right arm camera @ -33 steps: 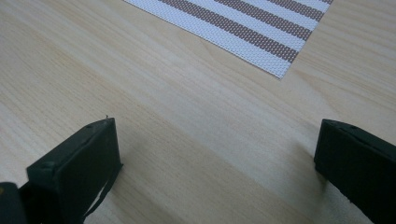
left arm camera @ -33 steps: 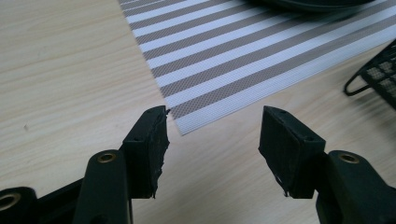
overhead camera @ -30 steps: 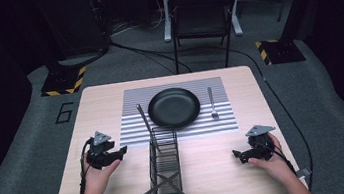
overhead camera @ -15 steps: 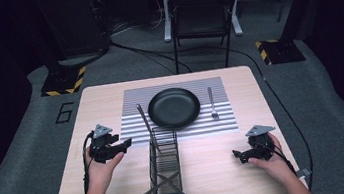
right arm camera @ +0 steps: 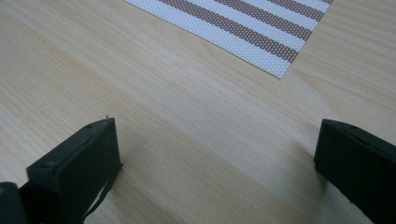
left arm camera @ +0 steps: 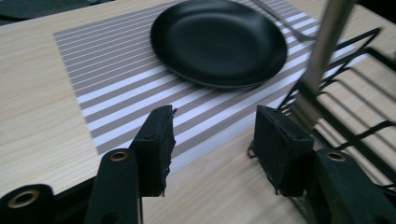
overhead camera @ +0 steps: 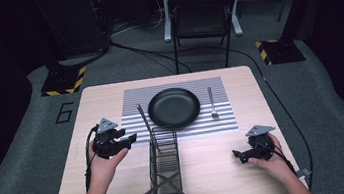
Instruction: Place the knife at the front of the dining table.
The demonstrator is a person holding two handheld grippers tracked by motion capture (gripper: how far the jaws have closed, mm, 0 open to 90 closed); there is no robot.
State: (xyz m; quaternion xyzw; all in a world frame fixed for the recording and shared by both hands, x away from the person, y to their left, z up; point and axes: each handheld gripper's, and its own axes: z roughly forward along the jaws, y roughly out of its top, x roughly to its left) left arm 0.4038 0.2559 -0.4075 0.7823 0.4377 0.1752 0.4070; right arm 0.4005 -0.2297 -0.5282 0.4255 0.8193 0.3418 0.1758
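At centre of the high view: light wood bench (overhead camera: 110, 100), square-cornered, on grey carpet.
At 12 o'clock beyond the bench: folding chair (overhead camera: 201, 10), dark, facing the bench.
On the far half of the bench: striped placemat (overhead camera: 132, 99), grey and white.
At the mat's centre: black plate (overhead camera: 174, 108), round, empty.
At 6 o'clock from the plate: black wire caddy (overhead camera: 165, 167), upright, long axis running near to far; two utensils crossed at its near end, one long handle (overhead camera: 146, 125) leaning out toward 11 o'clock.
At 3 o'clock from the plate, on the mat: fork (overhead camera: 212, 103), tines toward the near edge.
At 9 o'clock from the caddy: left gripper (overhead camera: 130, 139), held above the bench, jaws spread, nothing between them.
At 3 o'clock from the caddy: right gripper (overhead camera: 234, 155), low over bare wood, jaws spread wide, empty.
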